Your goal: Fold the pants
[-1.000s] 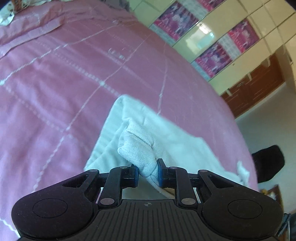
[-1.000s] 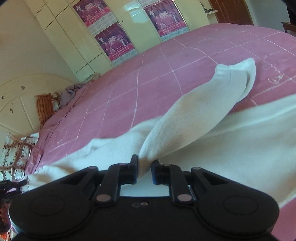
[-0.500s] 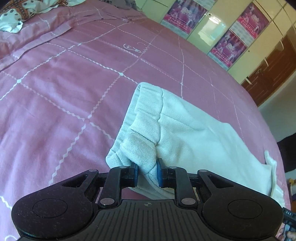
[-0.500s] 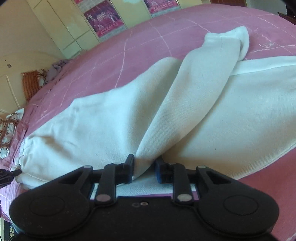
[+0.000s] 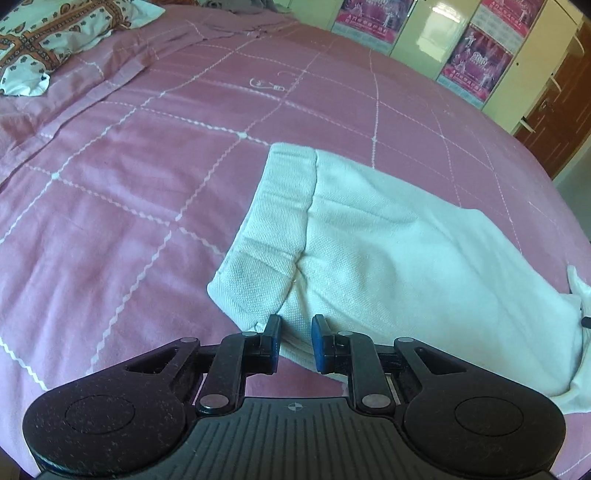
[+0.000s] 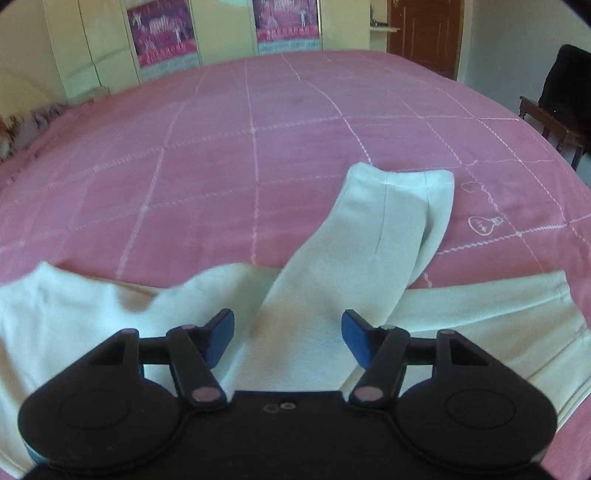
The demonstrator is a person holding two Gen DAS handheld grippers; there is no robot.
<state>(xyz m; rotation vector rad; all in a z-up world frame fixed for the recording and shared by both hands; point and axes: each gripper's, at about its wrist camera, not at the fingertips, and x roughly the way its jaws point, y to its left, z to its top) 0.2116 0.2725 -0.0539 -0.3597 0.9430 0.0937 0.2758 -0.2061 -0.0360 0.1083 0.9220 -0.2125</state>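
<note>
White pants [image 5: 388,251] lie on a pink bedspread [image 5: 122,177]. In the left wrist view the ribbed waistband [image 5: 273,236] lies flat to the left of the folded body. My left gripper [image 5: 295,341] is slightly open just above the near edge of the cloth, holding nothing. In the right wrist view the pants [image 6: 306,332] spread across the bed, with one leg [image 6: 384,229] laid diagonally over the other towards the far right. My right gripper [image 6: 288,334] is wide open over the cloth and empty.
A patterned pillow [image 5: 48,33] lies at the bed's far left. Cream wardrobes with pink posters [image 6: 159,37] stand behind the bed. A dark wooden chair [image 6: 554,118] stands at the right, beside a brown door [image 6: 424,33].
Both grippers have let go of the pants. The left one lowered the waistband onto the bed and opened a little. The right one laid the leg down and opened wide.
</note>
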